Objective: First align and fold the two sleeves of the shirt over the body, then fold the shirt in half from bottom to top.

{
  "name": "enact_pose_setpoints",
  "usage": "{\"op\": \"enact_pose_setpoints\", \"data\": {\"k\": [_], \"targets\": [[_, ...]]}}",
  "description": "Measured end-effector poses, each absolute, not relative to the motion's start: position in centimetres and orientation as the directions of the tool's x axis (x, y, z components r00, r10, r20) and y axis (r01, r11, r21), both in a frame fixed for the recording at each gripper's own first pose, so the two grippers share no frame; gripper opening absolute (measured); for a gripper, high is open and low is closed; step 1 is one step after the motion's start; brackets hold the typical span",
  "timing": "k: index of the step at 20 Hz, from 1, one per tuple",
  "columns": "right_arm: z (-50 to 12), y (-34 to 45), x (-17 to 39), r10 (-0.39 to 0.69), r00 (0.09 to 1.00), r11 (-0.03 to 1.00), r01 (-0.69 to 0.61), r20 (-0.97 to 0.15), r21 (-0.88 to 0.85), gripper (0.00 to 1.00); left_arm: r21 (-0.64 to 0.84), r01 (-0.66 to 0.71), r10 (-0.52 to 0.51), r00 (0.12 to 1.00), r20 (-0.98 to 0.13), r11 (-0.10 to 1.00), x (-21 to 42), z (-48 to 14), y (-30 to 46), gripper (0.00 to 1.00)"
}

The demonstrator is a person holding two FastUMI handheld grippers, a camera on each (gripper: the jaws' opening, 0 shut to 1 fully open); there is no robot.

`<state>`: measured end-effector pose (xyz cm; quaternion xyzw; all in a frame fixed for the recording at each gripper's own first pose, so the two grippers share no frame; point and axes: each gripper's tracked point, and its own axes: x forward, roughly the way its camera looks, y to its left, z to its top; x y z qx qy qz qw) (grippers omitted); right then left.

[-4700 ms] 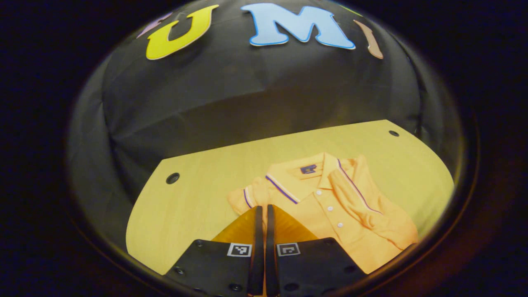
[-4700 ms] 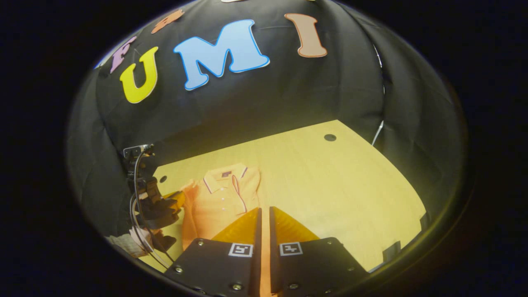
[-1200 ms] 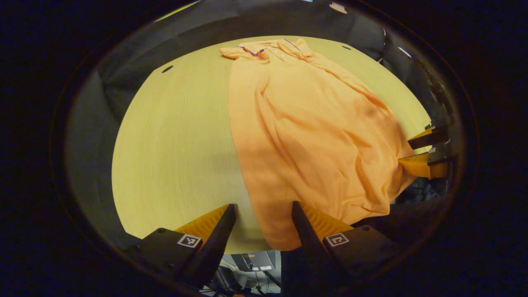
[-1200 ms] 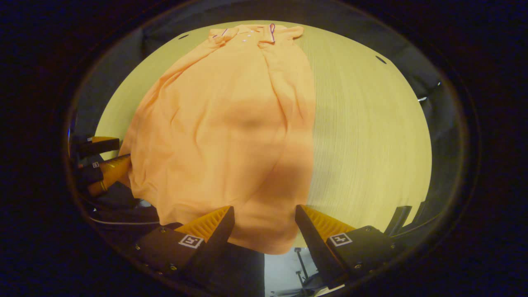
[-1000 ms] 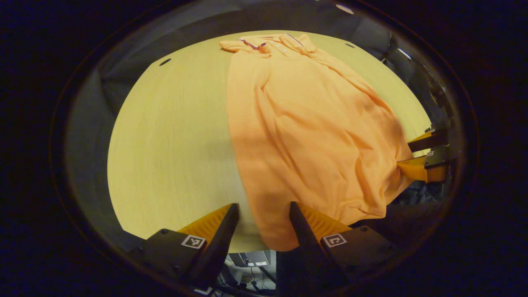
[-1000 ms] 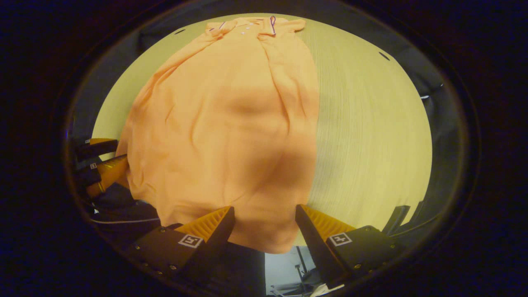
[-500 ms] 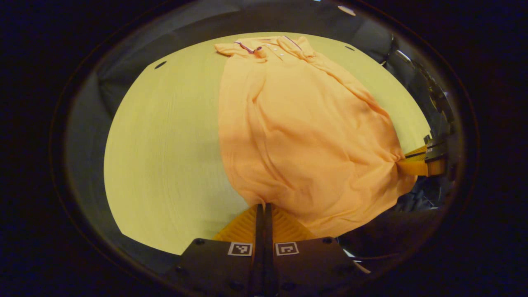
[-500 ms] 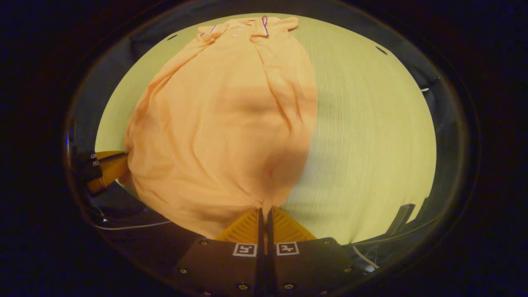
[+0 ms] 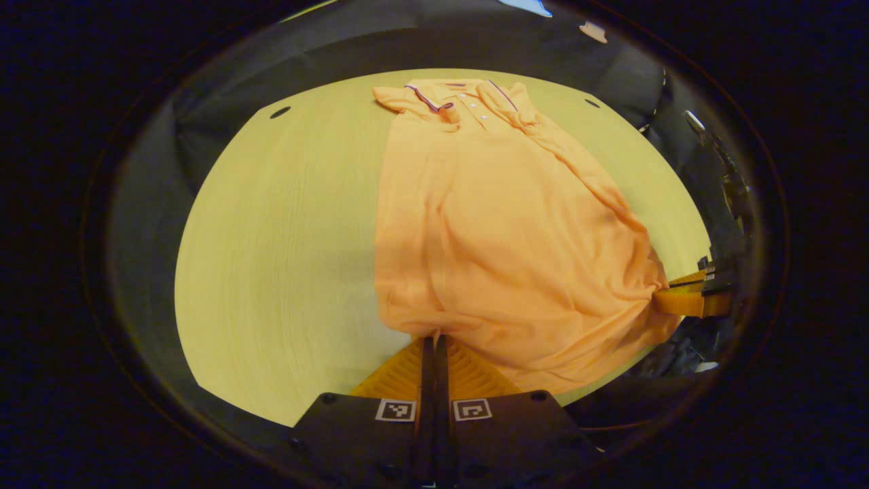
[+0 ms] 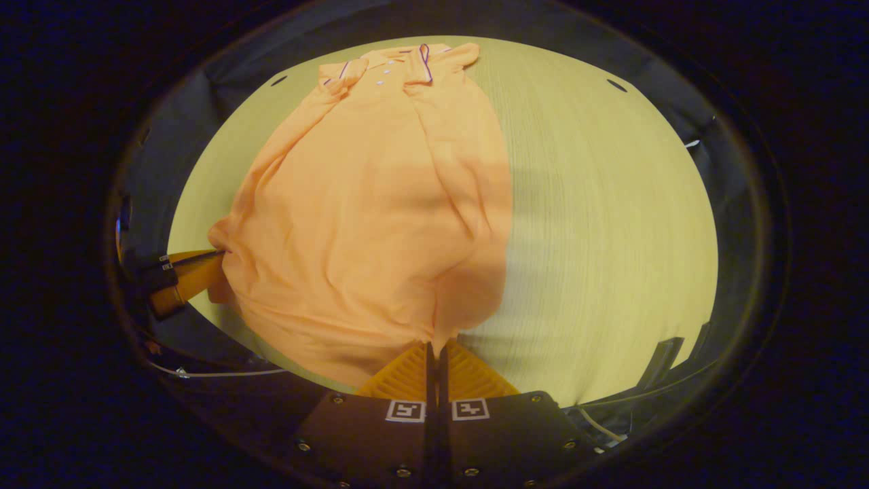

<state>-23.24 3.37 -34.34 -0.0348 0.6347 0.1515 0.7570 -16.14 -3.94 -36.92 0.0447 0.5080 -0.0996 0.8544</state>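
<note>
Both grippers pinched tight on the shirt [image 9: 502, 224] hem corners — left gripper [image 9: 434, 337] and right gripper [image 10: 434, 348] at the near table [image 9: 271, 258] edge — shirt's long axis runs straight away to the collar [image 10: 390, 64], so the fold goes fwd.

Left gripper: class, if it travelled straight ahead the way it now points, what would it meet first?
The left gripper, jaws shut on the hem, would push straight into the orange shirt spread on the table, moving toward the collar. Its height above the table is unclear.
</note>
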Motion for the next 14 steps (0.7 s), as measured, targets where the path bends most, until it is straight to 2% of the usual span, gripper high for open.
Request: {"op": "enact_pose_setpoints", "data": {"k": [8,14], "targets": [[-29.8,5.1,-12.2,0.243,0.322,0.953,-0.257,-0.915,0.162,0.0,-0.06,0.146,-0.133,0.568,-0.812,0.988,-6.8,-31.4,-3.3,0.06],[-25.9,6.2,-1.6,0.27,0.472,0.951,-0.265,-0.839,0.157,0.0,-0.103,0.105,-0.147,0.658,-0.738,0.989,2.8,-27.0,-3.2,0.06]]}}
